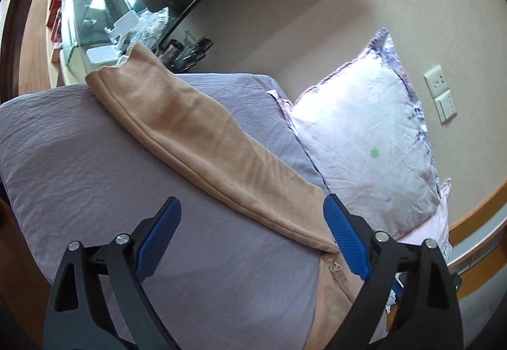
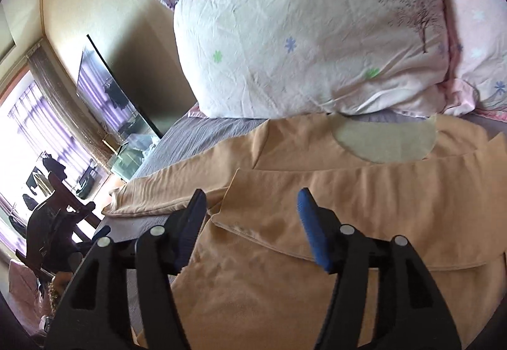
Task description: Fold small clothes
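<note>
A tan long-sleeved top [image 2: 285,255] lies flat on the grey bed sheet [image 1: 95,166]. One sleeve [image 2: 364,191] is folded across its body, below the neckline [image 2: 386,141]. The other sleeve [image 1: 196,134] stretches out straight over the sheet toward the bed's far edge. My left gripper [image 1: 252,207] is open above the sheet, its right finger next to that sleeve's shoulder end. My right gripper [image 2: 252,199] is open and empty, hovering over the folded sleeve's cuff end.
A white flowered pillow [image 2: 301,33] leans on the wall behind the top, on a pink cover [image 2: 475,49]. A glass tank [image 1: 92,1] and clutter stand past the bed's end. A wall socket [image 1: 440,93] is at the right. My left gripper also shows in the right wrist view [image 2: 50,223].
</note>
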The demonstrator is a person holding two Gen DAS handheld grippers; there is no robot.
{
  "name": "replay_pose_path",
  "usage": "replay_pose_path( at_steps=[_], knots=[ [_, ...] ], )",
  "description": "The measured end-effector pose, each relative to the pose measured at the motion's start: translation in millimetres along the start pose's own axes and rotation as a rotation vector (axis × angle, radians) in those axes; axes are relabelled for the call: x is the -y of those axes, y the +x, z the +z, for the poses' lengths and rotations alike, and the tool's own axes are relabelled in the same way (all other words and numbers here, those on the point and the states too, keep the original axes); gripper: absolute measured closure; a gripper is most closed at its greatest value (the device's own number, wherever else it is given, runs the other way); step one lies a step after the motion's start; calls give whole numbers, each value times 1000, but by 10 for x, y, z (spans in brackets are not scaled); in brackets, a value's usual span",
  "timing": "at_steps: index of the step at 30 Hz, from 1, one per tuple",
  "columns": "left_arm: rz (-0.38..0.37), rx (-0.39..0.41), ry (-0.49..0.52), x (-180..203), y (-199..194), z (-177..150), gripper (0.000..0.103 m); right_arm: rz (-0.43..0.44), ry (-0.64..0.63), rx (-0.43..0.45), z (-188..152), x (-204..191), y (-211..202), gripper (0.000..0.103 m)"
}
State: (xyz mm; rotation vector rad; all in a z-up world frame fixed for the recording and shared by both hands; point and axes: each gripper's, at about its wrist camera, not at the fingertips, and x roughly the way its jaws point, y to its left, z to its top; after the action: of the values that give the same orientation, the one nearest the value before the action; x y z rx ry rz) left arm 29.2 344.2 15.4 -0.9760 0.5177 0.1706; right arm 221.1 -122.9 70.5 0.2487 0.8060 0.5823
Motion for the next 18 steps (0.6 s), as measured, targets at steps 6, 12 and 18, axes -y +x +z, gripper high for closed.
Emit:
replay_pose_path(
  at_steps=[6, 12, 18],
  knots=[
    [75, -6, -124, -296, 62, 278, 24, -27, 50, 22, -34, 180, -217, 39],
    [131, -11, -188, -413, 162, 463, 44, 25, 70, 17, -118, 170, -267, 37],
    [188, -23, -196, -492, 265, 581, 98, 62, 76, 37, -207, 206, -464, 34]
  ],
)
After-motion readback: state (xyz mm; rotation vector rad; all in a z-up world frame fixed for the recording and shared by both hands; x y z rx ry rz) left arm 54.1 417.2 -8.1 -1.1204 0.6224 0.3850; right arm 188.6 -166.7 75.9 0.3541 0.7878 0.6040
